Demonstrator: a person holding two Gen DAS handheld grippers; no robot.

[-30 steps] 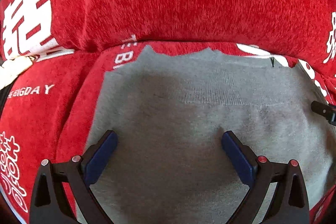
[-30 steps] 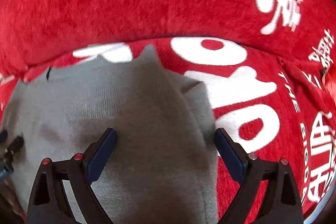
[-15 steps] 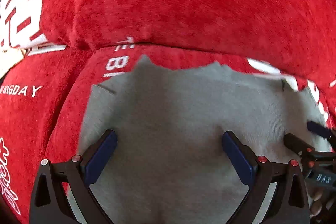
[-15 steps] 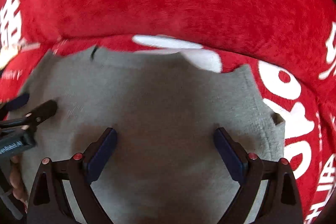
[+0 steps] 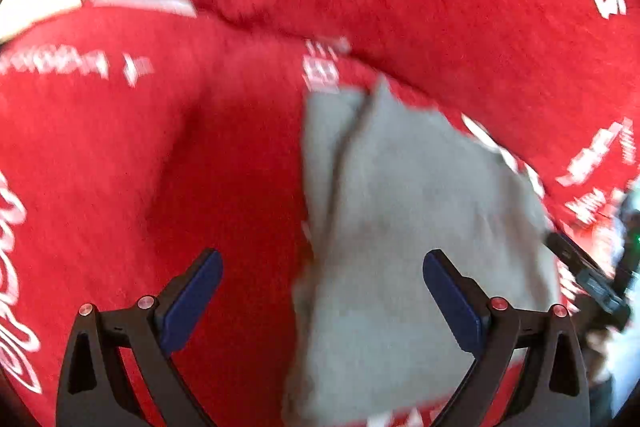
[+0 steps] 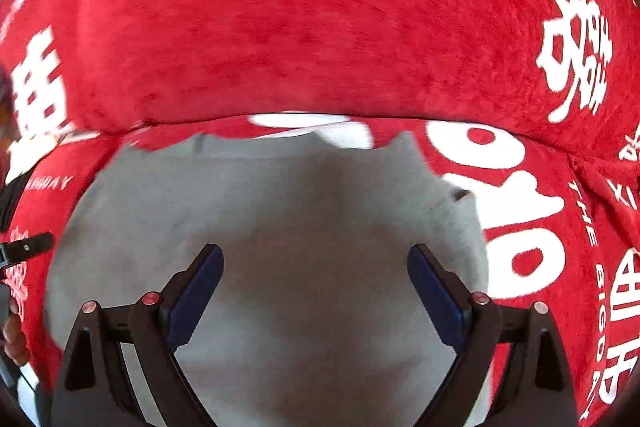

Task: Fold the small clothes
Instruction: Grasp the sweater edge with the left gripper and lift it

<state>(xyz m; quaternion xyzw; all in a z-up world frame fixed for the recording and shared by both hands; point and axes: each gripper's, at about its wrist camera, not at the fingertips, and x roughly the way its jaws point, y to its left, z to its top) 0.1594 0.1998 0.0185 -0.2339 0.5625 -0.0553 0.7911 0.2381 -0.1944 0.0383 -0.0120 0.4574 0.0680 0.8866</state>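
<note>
A small grey knit garment (image 6: 280,227) lies flat on a red sofa seat. My right gripper (image 6: 315,283) hangs open right above its middle, with nothing between its blue pads. In the left wrist view the same grey garment (image 5: 400,227) fills the right half, its left edge folded into a long strip. My left gripper (image 5: 322,291) is open over that left edge, one finger above red fabric and the other above grey cloth. The tip of the other gripper (image 5: 588,275) shows at the right edge, and the left one's tip (image 6: 24,247) shows at the left edge of the right wrist view.
The red sofa seat (image 5: 160,187) carries white printed letters, and a red back cushion (image 6: 320,7) rises just behind the garment. A hand (image 6: 14,339) shows at the lower left of the right wrist view.
My left gripper has swung left, so the garment now sits to its right and the view is blurred. My right gripper has shifted slightly and stays over the garment's middle. Both stay open.
</note>
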